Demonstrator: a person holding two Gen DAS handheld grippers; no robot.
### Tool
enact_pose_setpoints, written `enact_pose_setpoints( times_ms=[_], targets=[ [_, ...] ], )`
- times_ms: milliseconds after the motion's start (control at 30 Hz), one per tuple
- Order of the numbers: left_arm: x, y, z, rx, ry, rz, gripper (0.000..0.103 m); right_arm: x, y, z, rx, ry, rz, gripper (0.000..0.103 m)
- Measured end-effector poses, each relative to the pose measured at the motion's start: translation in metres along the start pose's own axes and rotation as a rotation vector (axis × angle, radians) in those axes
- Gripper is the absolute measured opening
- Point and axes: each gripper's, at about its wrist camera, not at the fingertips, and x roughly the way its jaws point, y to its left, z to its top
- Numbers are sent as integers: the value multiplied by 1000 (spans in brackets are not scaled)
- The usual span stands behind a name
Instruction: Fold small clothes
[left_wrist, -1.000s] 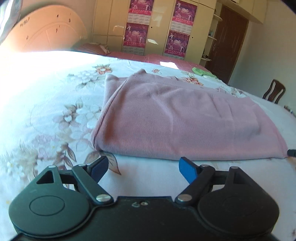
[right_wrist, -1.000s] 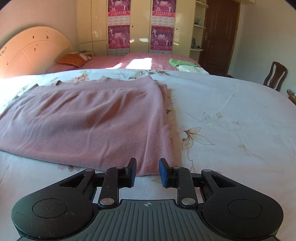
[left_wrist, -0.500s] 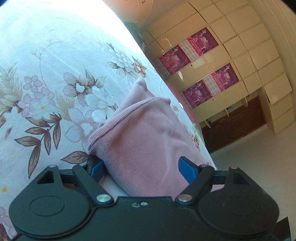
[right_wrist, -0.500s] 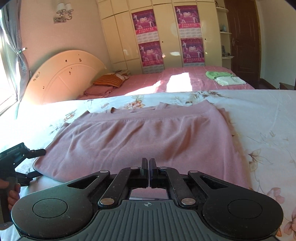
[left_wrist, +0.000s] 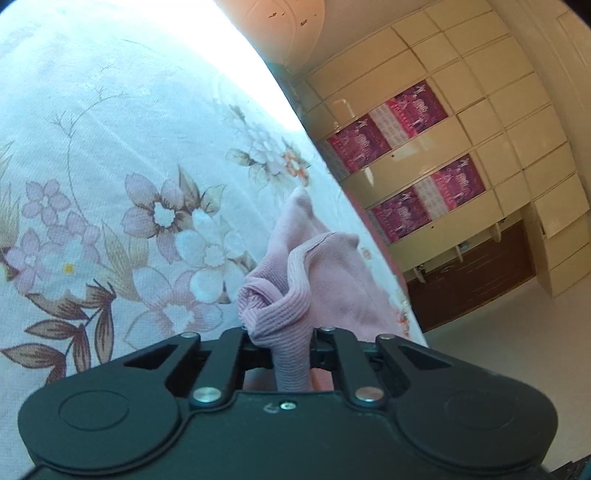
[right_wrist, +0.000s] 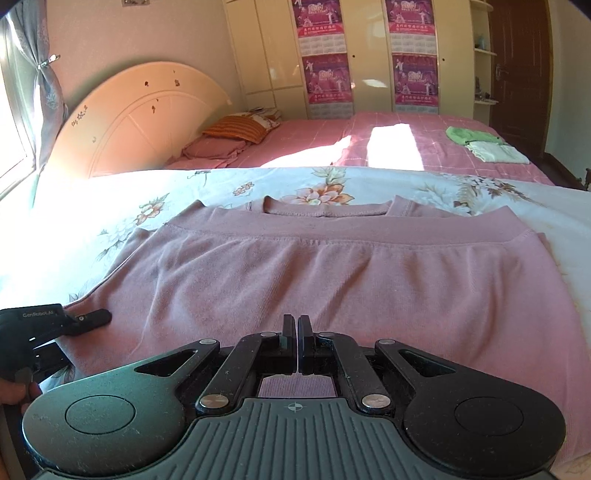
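**Student:** Pink knit top (right_wrist: 332, 280) — why does it lie flat on the floral bedsheet (right_wrist: 110, 206) with its ribbed hem toward the far side?

**Instructor:** It has apparently been doubled over once: the hem band sits just short of the neckline (right_wrist: 327, 208), which peeks out beyond it. A flat, wide bed gives the cloth support, so the layers stay aligned for the next fold.

**Student:** And the left gripper (left_wrist: 284, 339)?

**Instructor:** Its jaws have closed down to a narrow gap, and a bunched corner of the top fills that gap, the ribbed fabric rising in a peak above them. The right wrist view shows the same gripper (right_wrist: 94, 317) at the garment's left edge. Pinching a corner, not the middle, lets one side be carried across as a panel.

**Student:** Does the right gripper (right_wrist: 297, 343) hold anything?

**Instructor:** Its pads meet with no visible gap, over the near edge of the top. Whether a thin layer is caught between them cannot be told; fabric shows only below the fingers.
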Motion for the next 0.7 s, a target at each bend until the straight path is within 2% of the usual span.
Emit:
enact_pose_setpoints(
  times_ms=[67,100,167,200,267,367,433,467,533,567,700],
  targets=[
    [-13,-4,-1,47,-44,-38,8,7,4,1,-15,-1,17,0],
    [-14,-3,-2,51,-40,-41,8,15,6,-1,-32,20,15,0],
    [-6,6,-3,11,1,-21,10,44,5,-10,-51,134,-9,0],
    [-1,13,-3,-32,28,-10,18,43,3,-13,-51,98,1,0],
    [3,23,-4,-84,29,-27,18,44,-1,-12,-22,102,10,0],
    [7,19,-3,-73,23,-7,19,42,-9,-14,-4,90,41,0],
    [10,13,-3,-48,25,20,9,41,-16,-16,17,84,71,0],
    [8,9,-4,-40,22,32,9,41,-20,-16,29,82,87,0],
    [0,-9,-3,-7,-14,-17,8,39,-28,-16,49,81,119,0],
    [-4,-28,-2,46,-19,-45,8,37,-31,-13,66,79,132,0],
    [-1,-108,-18,238,21,-118,8,-5,-78,-7,228,-39,140,0]
  ],
)
